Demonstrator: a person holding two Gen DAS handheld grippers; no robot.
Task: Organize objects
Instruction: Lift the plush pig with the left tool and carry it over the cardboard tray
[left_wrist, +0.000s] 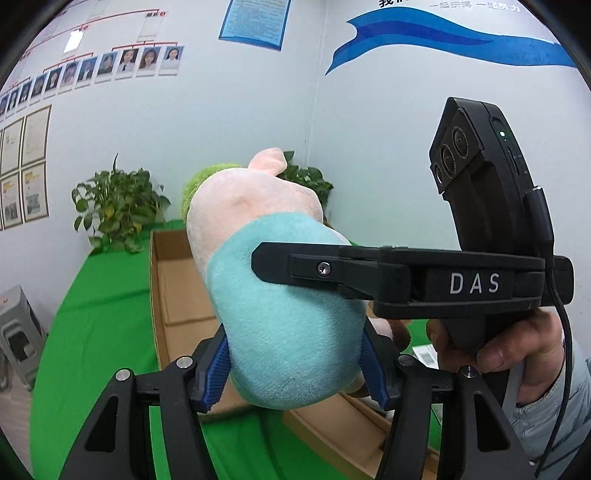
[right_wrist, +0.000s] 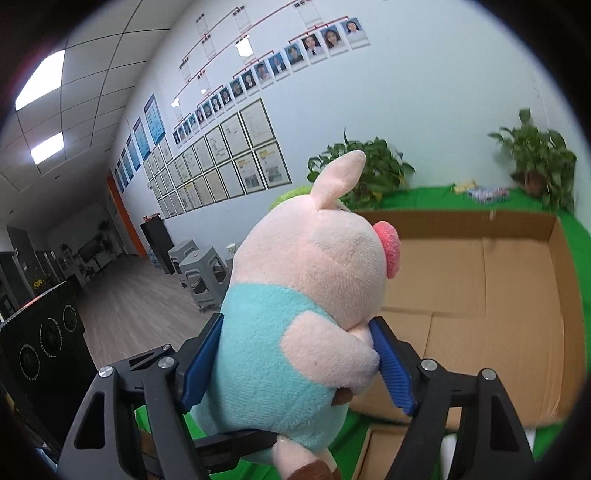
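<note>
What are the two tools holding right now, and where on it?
Both tools grip one plush pig. The left tool clamps its lower turquoise body. The right tool grips the belly, one pad on its back, the other on its arm.

Both tongs (left_wrist: 295, 365) clamp one plush pig (left_wrist: 280, 288) — above a cardboard box (left_wrist: 177, 280).

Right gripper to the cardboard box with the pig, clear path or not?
Probably yes. The right gripper holds the plush pig above the green table, and the open box lies straight ahead, its top open and its floor bare. The left gripper also clamps the pig, so both must move together.
</note>
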